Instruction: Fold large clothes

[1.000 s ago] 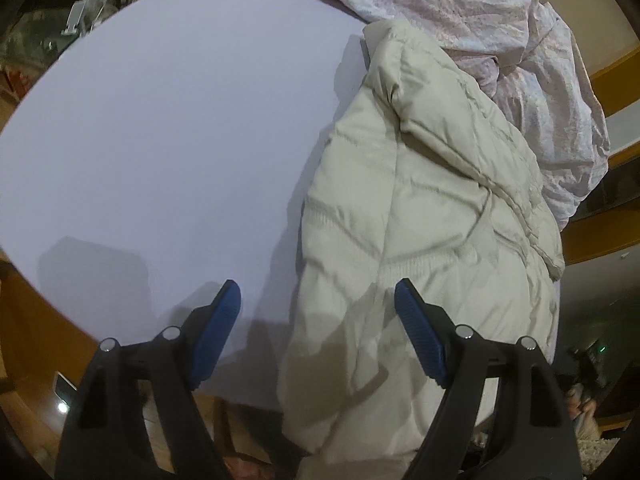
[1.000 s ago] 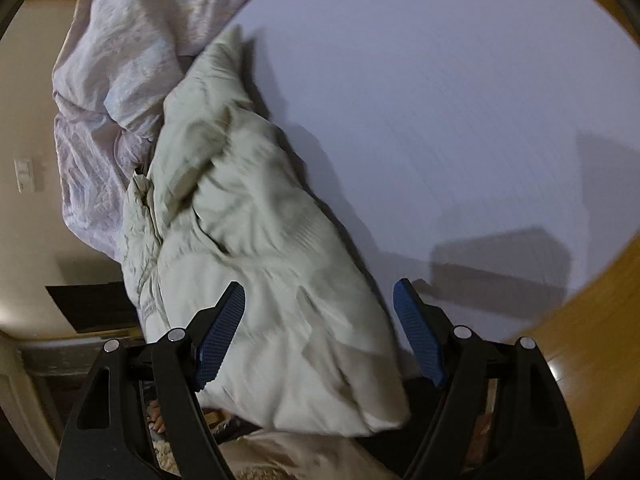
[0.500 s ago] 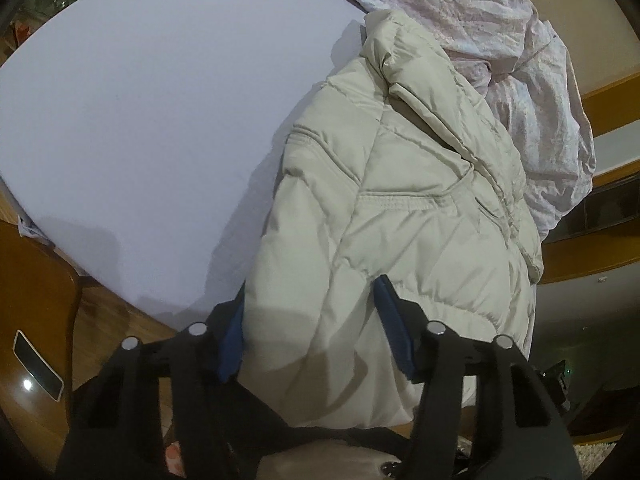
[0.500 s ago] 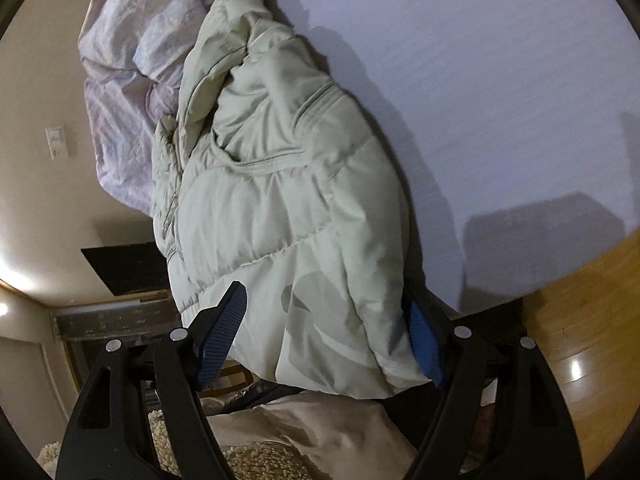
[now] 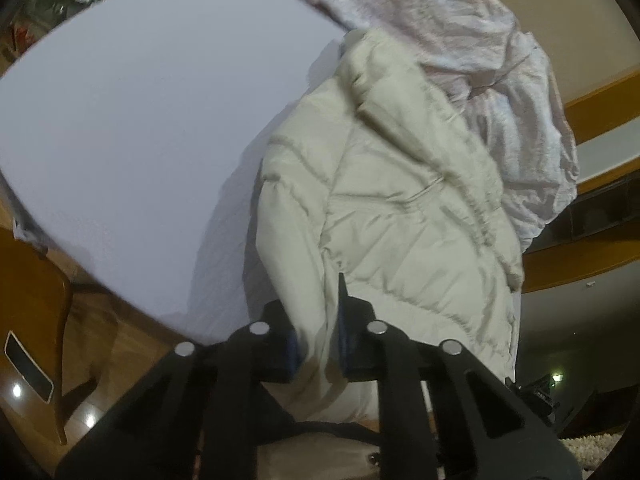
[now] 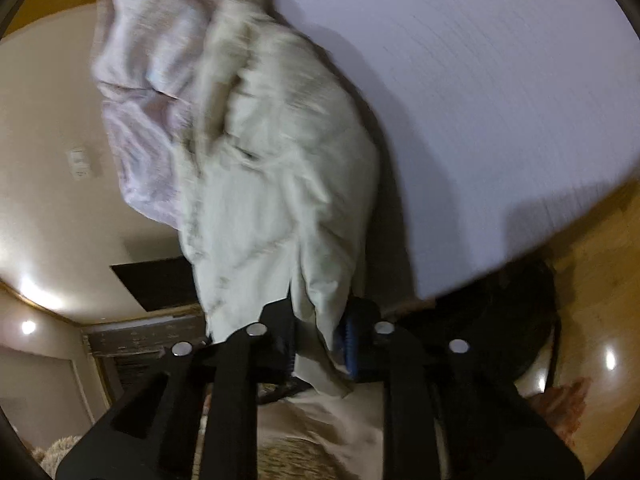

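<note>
Both grippers (image 5: 318,338) (image 6: 320,344) on jacket (image 5: 400,220)

The cream jacket (image 5: 404,220) is quilted, puffy matt cloth, the pale pink sheet (image 5: 492,60) behind it thin crinkled fabric, the white tabletop (image 5: 152,120) smooth and matt, and the wooden floor (image 6: 600,280) glossy under the lamps

A home, by the look of it: a wooden chair (image 5: 44,292) is standing on glossy wood flooring (image 6: 592,264) that is catching the ceiling lights, a wall switch (image 6: 79,163) is showing on the cream wall, and a shaggy rug (image 5: 588,446) is lying nearby.
</note>
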A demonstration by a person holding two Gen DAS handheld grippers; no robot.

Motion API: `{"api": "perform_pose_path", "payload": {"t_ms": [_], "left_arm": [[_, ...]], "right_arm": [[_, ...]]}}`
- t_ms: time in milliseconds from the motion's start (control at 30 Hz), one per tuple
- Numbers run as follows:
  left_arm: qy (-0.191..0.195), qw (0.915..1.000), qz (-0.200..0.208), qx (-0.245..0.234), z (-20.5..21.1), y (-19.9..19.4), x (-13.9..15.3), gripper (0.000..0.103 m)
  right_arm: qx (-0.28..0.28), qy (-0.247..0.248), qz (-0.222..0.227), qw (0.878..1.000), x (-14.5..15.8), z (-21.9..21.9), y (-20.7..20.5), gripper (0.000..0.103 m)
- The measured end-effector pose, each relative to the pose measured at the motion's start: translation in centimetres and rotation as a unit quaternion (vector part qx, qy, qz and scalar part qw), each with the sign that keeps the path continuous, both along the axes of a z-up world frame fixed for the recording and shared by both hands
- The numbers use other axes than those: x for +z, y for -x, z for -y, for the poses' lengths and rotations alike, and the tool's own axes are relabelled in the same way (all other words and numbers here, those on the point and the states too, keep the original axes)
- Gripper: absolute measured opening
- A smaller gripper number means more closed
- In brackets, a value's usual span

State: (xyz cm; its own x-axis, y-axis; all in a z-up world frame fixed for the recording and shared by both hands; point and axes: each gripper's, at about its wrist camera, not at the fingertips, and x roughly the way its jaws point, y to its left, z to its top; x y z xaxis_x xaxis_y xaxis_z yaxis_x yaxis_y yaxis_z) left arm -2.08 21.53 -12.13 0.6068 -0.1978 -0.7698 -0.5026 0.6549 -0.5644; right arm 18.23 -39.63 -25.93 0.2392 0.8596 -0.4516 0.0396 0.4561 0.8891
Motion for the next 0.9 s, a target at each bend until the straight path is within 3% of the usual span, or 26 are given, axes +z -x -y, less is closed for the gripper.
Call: {"api": "perform_pose_path", "payload": {"t_ms": [233, 500, 700, 900], "left_arm": [[-0.008, 0.9955, 0.094, -0.001, -1.5, -2.8, 6.0, 0.011], [-0.029, 0.984, 0.175, -0.012, -3.4, -9.3, 12.1, 0.011], [-0.048, 0.9797, 0.192, -0.031, -4.6, -15.5, 14.7, 0.011], [-0.066, 0.9826, 0.167, -0.046, -5.7, -22.3, 14.3, 0.011]], "right_arm": [[-0.012, -0.003, 0.11, 0.994, 7.8, -1.5, -2.6, 0.011], [-0.056, 0.047, 0.209, 0.975, 16.8, -4.1, -9.0, 0.011], [-0.077, 0.119, 0.222, 0.965, 19.8, -6.8, -14.9, 0.011], [-0.108, 0.177, 0.187, 0.96, 19.4, -9.1, -20.9, 0.011]]}}
